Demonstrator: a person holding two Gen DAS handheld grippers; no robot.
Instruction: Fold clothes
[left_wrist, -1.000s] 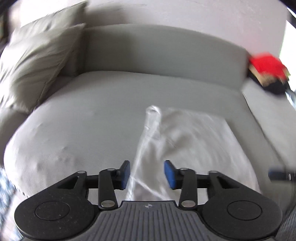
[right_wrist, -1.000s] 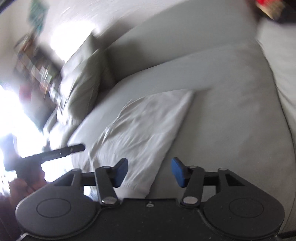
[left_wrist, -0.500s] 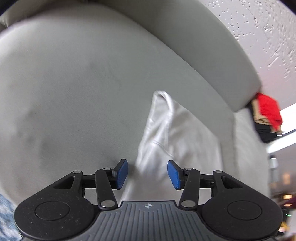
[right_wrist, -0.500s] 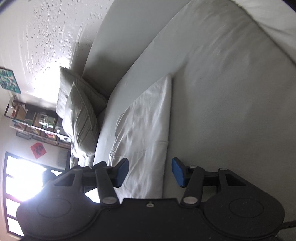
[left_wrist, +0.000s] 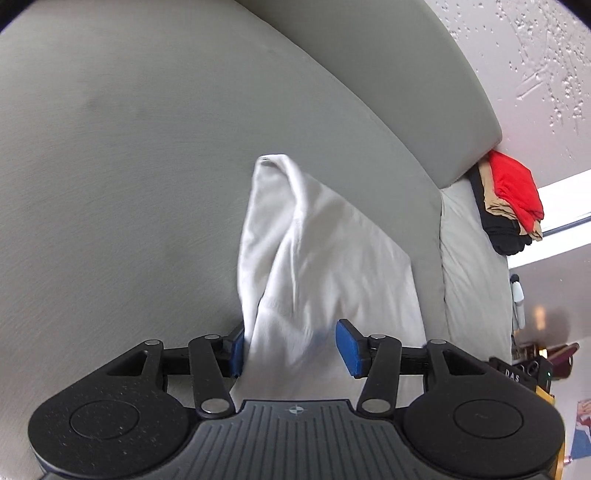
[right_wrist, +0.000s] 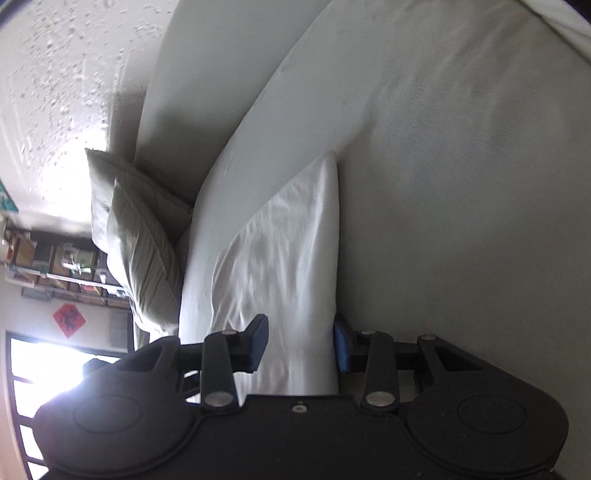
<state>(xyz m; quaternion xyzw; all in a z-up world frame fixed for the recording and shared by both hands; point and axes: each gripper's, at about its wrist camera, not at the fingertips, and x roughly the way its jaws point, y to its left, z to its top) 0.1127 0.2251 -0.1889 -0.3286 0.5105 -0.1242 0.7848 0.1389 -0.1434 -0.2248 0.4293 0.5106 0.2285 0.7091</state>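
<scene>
Left gripper (left_wrist: 291, 347): fingers part open, just widening, straddling cloth edge, no grip.
Right gripper (right_wrist: 300, 343): fingers closing, cloth between, not yet pinched.
Cloth (left_wrist: 325, 266): white, on sofa (left_wrist: 129, 166), ahead of fingers.

Black hand-held gripper (left_wrist: 291, 349), blue pads (left_wrist: 349, 349)

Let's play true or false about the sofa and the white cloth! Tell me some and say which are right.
1. The white cloth lies on a grey sofa. True.
2. The red garment lies on top of the white cloth. False: it sits on a pile at the sofa's end, apart from the cloth.
3. Cloth lies between the left gripper's fingers. True.
4. The pillows are bright blue. False: they are grey-beige.
5. The right gripper reaches for a pillow. False: it is at the white cloth.
</scene>
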